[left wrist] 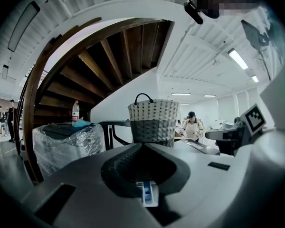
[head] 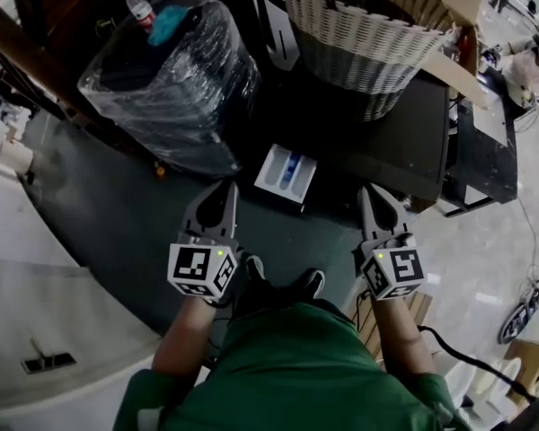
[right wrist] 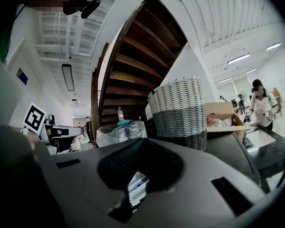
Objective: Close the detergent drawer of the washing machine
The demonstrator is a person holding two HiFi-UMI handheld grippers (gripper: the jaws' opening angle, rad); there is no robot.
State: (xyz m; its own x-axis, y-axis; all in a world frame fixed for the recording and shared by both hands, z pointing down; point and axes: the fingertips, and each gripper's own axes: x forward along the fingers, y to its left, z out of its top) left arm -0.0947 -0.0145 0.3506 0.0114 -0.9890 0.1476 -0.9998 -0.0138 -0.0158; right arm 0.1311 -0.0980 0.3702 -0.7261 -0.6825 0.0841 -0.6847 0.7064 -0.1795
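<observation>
Your left gripper (head: 226, 190) and right gripper (head: 368, 194) each have jaws pressed together, holding nothing. Just ahead, between them, the white detergent drawer (head: 286, 174) juts open from the dark washing machine (head: 404, 142), with a wicker basket (head: 368, 34) on top.

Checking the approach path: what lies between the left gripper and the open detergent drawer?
Nothing: in the head view only bare dark floor separates the left gripper from the detergent drawer, which stands pulled out of the washing machine.

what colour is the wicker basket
The wicker basket is cream-white on top, grey below, with a dark handle; clearest in the left gripper view.
</observation>
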